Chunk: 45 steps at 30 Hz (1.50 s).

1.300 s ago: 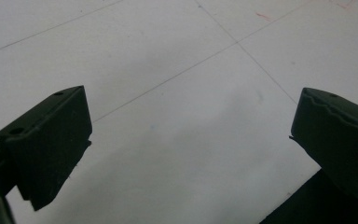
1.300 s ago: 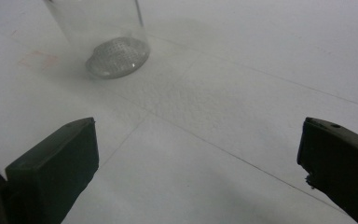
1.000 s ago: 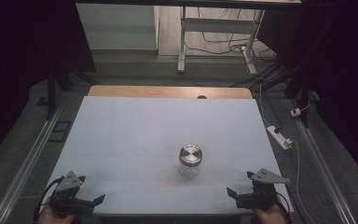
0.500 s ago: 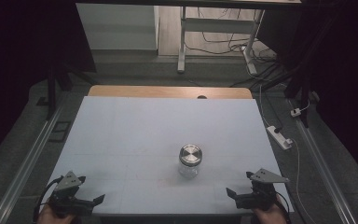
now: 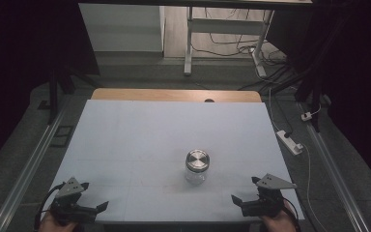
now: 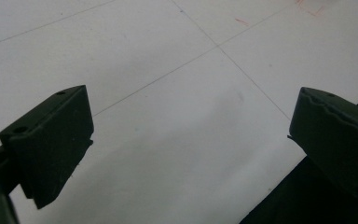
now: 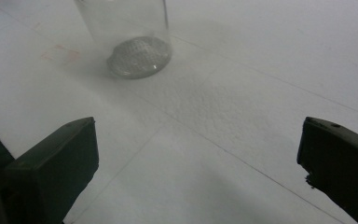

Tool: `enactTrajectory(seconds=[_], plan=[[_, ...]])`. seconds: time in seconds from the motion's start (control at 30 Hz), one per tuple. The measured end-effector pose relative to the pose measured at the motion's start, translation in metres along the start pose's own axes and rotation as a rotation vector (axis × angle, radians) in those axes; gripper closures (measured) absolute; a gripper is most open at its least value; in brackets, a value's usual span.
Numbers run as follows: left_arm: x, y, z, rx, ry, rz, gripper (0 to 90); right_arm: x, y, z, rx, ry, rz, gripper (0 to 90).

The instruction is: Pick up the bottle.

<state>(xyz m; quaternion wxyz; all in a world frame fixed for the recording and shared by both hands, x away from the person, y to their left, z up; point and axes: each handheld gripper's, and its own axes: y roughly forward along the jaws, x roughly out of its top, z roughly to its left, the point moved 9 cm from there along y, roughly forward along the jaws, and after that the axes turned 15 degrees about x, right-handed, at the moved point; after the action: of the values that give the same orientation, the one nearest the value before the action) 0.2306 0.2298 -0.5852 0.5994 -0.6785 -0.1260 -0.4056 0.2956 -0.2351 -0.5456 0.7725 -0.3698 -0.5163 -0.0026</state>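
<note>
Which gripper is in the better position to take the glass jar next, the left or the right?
Probably the right gripper: it sits nearer the jar, and its open jaws already face the jar's base in the right gripper view. The left gripper, also open, faces bare table.

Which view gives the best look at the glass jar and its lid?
The high view: the glass jar stands upright there, whole, with its metal lid on, apart from both grippers. The right gripper view shows just the jar's clear lower body and base, cut off at the top. The left gripper view looks at bare table.
</note>
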Motion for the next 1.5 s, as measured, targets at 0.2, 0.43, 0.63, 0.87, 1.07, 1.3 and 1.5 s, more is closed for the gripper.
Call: enactTrajectory(seconds=[0.2, 0.43, 0.63, 0.87, 1.07, 1.3, 1.5], plan=[[0.000, 0.001, 0.000, 0.000, -0.003, 0.005, 0.9, 0.004, 0.006, 0.006, 0.034, -0.022, 0.001, 0.0], [0.000, 0.000, 0.000, -0.002, 0.001, 0.002, 0.9, 0.014, 0.015, 0.011, 0.055, -0.054, -0.018, 0.0], [0.000, 0.000, -0.001, 0.001, 0.005, 0.003, 0.9, 0.015, 0.021, 0.011, 0.065, -0.064, -0.008, 0.0], [0.000, 0.000, -0.001, 0.004, 0.016, 0.001, 0.9, 0.022, 0.034, 0.017, 0.106, -0.073, -0.008, 0.0], [0.000, 0.001, -0.001, 0.005, 0.012, 0.004, 0.9, 0.028, 0.044, 0.019, 0.143, -0.100, -0.011, 0.0], [0.000, 0.001, -0.001, 0.003, 0.013, 0.007, 0.8, 0.036, 0.060, 0.022, 0.162, -0.086, 0.002, 0.0], [-0.001, 0.001, -0.001, 0.002, 0.009, 0.010, 0.8, 0.039, 0.067, 0.022, 0.175, -0.067, 0.012, 0.0]])
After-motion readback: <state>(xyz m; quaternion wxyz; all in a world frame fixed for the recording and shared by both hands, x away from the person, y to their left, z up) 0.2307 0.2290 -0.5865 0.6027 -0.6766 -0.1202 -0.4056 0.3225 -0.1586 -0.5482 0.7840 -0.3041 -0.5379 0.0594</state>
